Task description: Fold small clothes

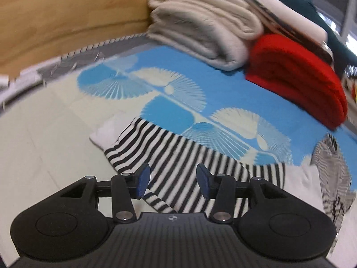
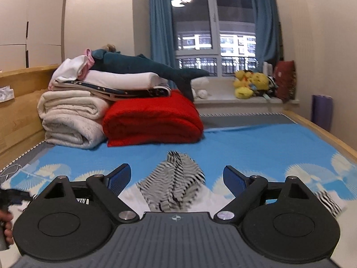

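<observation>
A black-and-white striped small garment (image 1: 178,154) lies spread on the blue and cream bed sheet (image 1: 55,134); a white part of it (image 1: 104,134) shows at its left end. My left gripper (image 1: 173,183) hovers just over the striped cloth, jaws half apart, with nothing pressed between the blue pads (image 1: 142,181). In the right wrist view a bunched, blurred striped fold (image 2: 176,174) rises ahead of my right gripper (image 2: 177,178). That gripper stands wide open and touches nothing. The same bunched fold (image 1: 330,167) shows at the right in the left wrist view.
Folded cream blankets (image 2: 69,120) and a red blanket (image 2: 151,120) are stacked at the head of the bed, with a plush shark (image 2: 142,64) on top. A wooden headboard (image 1: 67,11) lies behind, a wooden bed rail (image 2: 323,134) at right. A person's hand (image 2: 6,223) shows at the left edge.
</observation>
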Motion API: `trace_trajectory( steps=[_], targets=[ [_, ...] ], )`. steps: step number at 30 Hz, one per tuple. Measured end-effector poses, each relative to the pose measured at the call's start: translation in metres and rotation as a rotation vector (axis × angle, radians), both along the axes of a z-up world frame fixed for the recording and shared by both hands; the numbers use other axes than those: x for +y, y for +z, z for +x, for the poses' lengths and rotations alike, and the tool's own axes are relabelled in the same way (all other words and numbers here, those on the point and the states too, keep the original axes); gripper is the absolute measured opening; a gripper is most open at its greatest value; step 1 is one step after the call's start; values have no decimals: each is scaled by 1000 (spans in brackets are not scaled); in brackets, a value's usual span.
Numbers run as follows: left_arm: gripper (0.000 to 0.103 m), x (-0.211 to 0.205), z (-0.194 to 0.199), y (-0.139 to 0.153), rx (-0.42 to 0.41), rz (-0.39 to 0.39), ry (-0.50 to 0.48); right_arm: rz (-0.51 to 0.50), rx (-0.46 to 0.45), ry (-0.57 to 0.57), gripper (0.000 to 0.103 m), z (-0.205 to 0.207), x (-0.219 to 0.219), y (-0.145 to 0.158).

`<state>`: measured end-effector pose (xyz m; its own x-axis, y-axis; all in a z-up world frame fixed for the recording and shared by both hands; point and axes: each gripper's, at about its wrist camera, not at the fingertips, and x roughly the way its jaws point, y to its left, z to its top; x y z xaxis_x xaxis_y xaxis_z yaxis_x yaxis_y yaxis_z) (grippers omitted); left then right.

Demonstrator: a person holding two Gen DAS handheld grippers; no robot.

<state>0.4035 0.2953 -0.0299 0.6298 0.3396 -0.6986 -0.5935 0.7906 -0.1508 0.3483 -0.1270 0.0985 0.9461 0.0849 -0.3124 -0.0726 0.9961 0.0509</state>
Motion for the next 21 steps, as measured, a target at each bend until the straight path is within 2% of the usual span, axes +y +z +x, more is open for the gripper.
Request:
trace_trajectory(
  steps=[3,6,8,10,12,14,17,19,20,21],
  targets=[
    [52,24,-7,-16,27,-67,75,-24,-1,-7,90,24,1,-26],
    [52,54,-8,-33,46,-145,149,-49,108,5,90,42,2,-54],
    [53,69,-4,-44,64,-159,179,-39,147,35,90,52,5,-61],
    [53,83,-3,-55,76,-180,229,-39,108,82,90,59,10,-59],
    [53,95,-5,-65,76,-236,278,-99,58,108,90,63,15,-62],
    [53,105,-5,-75,73,-289,313,-132,60,101,90,69,14,-68],
    [53,112,1,-89,77,-360,312,-67,137,96,81,86,2,-74],
    [52,109,6,-89,78,-334,305,-23,179,86,71,97,-6,-76],
    [42,106,8,-87,86,-315,295,-2,193,80,68,99,-10,-78],
    [3,103,10,-85,86,-301,282,14,206,71,63,102,-13,-80]
  ],
)
